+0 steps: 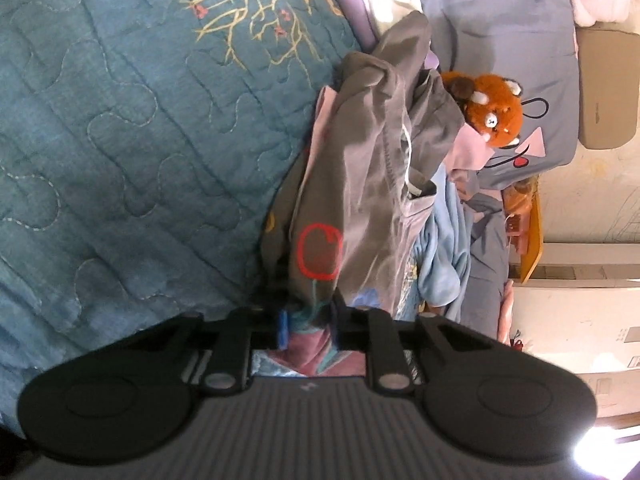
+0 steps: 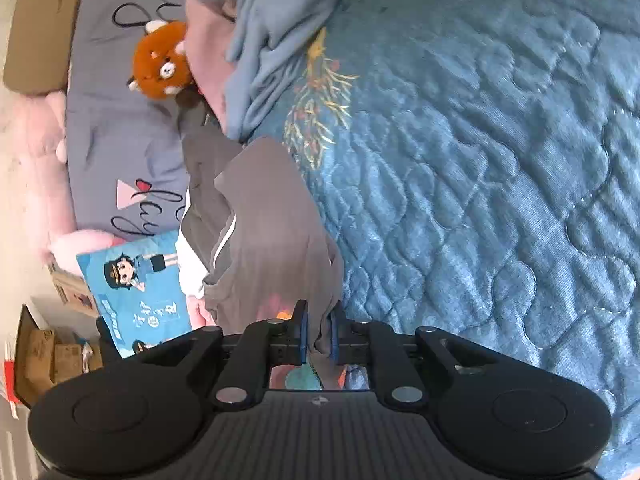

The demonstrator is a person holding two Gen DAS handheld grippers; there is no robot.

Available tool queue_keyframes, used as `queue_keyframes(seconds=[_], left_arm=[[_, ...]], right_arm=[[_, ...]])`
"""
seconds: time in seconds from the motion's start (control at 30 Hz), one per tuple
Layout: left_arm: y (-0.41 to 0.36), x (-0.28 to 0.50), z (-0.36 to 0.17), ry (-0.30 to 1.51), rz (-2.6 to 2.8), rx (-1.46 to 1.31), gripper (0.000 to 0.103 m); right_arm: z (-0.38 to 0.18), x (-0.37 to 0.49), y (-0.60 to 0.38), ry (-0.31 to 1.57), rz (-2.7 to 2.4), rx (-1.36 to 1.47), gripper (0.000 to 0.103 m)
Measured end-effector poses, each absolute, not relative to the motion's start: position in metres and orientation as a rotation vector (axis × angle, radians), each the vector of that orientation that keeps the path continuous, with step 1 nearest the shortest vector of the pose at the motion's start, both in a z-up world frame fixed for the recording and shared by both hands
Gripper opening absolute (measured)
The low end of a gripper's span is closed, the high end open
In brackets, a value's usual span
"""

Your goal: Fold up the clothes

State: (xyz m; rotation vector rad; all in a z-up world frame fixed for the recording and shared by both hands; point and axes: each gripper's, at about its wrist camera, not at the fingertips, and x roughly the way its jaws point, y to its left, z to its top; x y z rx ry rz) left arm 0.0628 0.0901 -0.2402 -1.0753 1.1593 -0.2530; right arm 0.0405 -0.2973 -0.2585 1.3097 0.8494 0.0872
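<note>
Quilted blue bedspread with stitched wavy lines and a yellow branch pattern fills most of both views; it is your working surface. Your left gripper is clamped on a grey garment, fabric bunched between the blue-padded fingers; the cloth hangs away from the jaws in loose folds, showing a red outlined apple-like print and a white cord at one edge. Your right gripper is likewise closed on the same grey garment, a fold pinched between its blue pads, the rest draping forward over the bedspread with a white stripe visible along a seam. From both views the garment appears lifted off the bed near the grippers and lies or drapes toward the pile beyond. Beyond the garment sits an orange plush toy, resting against a grey-lavender pillow with black script lettering; the right wrist view shows the same plush toy on that pillow. Light blue fleece cloth lies crumpled just beside the grey garment, and the right wrist view shows it heaped on the bedspread with pink fabric next to it. Near the pillow's edge lies a blue booklet with a cartoon figure. Cardboard boxes sit off the bed at the far left.
</note>
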Motion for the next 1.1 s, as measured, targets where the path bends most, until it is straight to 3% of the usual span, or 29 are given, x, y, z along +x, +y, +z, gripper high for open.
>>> queue_keyframes(seconds=[0.27,0.5,0.63,0.73,0.83,0.97,1.1], left_arm=[[0.081,0.041,-0.203,1.131,-0.231,-0.86,0.014],[0.068,0.004,-0.173,1.233,-0.266,-0.683,0.015],[0.063,-0.022,-0.17,1.275,-0.29,-0.611,0.015],[0.051,-0.034,-0.166,1.276,-0.271,-0.485,0.017],[0.036,-0.038,-0.164,1.284,-0.251,-0.357,0.019],[0.04,-0.046,-0.153,1.239,-0.265,-0.331,0.021],[0.052,-0.053,-0.139,1.198,-0.296,-0.329,0.025]], right_arm=[[-0.209,0.026,-0.287,0.871,0.169,0.994,0.007],[-0.182,-0.008,-0.288,0.931,0.221,0.798,0.007],[-0.189,-0.037,-0.285,0.995,0.228,0.72,0.007],[-0.224,-0.045,-0.284,1.089,0.171,0.726,0.007],[-0.245,-0.046,-0.292,1.105,0.145,0.816,0.01],[-0.23,-0.046,-0.31,1.08,0.125,0.804,0.02],[-0.211,-0.04,-0.341,0.99,0.121,0.784,0.038]])
